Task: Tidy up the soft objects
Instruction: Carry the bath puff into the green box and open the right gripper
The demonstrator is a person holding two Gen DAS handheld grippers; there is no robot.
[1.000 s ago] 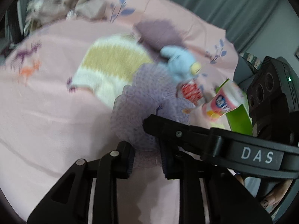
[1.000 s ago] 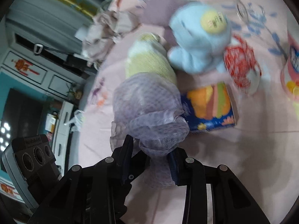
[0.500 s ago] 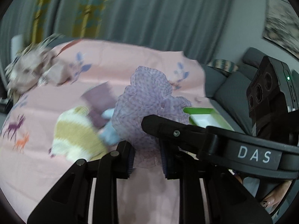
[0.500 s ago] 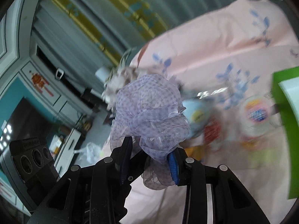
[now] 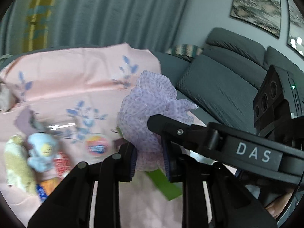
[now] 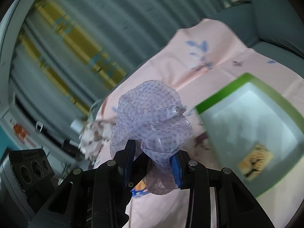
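Observation:
A lilac dotted mesh cloth is bunched up and lifted off the pink bedsheet. My left gripper is shut on its lower part. My right gripper is shut on the same mesh cloth; its finger crosses in front in the left wrist view. A blue plush toy and a yellow-and-white knitted piece lie on the sheet at the lower left. A green tray with a white inside sits to the right of the mesh and holds a small packet.
Snack items lie by the plush: a round lid, a red packet and an orange-blue packet. A crumpled beige cloth lies at the bed's far end. A grey sofa borders the sheet, with curtains behind.
Both grippers rose with the mesh cloth and swung right. The plush and knitted piece slid to the lower left of the left wrist view; the green tray came into the right wrist view.

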